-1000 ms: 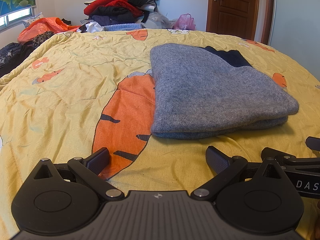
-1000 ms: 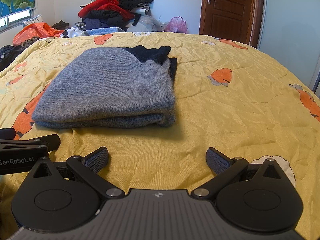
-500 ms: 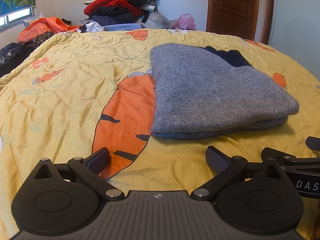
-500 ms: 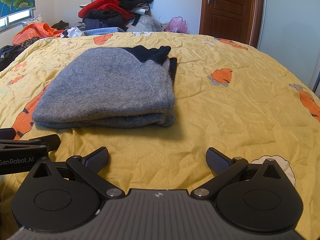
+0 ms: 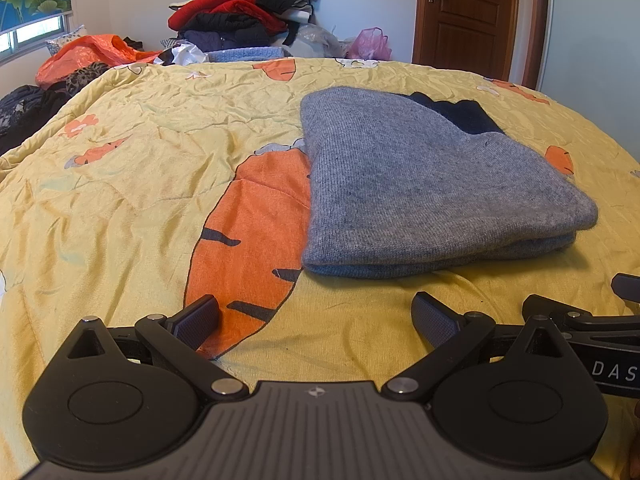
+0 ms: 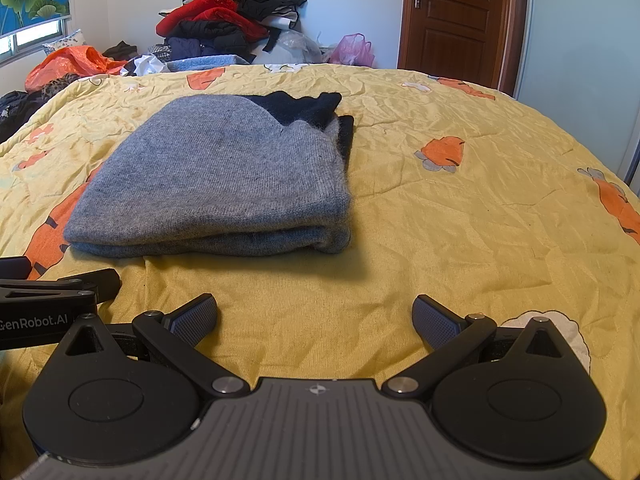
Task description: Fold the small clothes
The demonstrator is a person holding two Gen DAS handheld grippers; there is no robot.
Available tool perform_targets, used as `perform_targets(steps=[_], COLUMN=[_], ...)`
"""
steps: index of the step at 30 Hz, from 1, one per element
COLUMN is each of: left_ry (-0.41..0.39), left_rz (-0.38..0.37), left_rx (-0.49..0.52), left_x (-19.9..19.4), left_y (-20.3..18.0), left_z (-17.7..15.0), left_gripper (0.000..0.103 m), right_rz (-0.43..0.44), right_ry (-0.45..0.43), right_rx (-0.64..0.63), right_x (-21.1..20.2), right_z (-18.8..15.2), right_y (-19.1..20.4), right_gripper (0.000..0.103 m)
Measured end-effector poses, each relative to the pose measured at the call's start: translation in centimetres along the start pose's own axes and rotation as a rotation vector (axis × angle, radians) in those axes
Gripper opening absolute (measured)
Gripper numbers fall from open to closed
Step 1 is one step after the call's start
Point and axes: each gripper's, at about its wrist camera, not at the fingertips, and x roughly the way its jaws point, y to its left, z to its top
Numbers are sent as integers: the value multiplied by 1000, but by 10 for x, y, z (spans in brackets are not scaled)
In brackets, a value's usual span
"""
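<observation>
A grey knit garment (image 5: 424,184) (image 6: 224,180) with a dark navy part at its far end lies folded in layers on the yellow bed cover (image 5: 140,184) (image 6: 460,208). My left gripper (image 5: 316,316) hovers open a short way in front of its near edge, nothing between the fingers. My right gripper (image 6: 316,316) is open too, in front of the garment's near right corner and apart from it. Each gripper's side shows at the edge of the other's view.
A heap of unsorted clothes (image 5: 240,12) (image 6: 228,20) is piled beyond the bed's far edge, with an orange bag (image 5: 92,52) at the far left and a pink bag (image 6: 354,50) beside it. A brown door (image 6: 452,20) stands at the back right.
</observation>
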Motion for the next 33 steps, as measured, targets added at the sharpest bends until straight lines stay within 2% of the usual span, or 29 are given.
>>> perform_targets(steps=[33], left_ry=[32], left_rz=[6], left_rx=[-9], left_x=[-1], left_y=[-2], left_z=[2], left_gripper=[103], right_rz=[1], right_ry=[0], right_rx=[0], right_x=[0], right_z=[0], right_y=[0], right_gripper=[103])
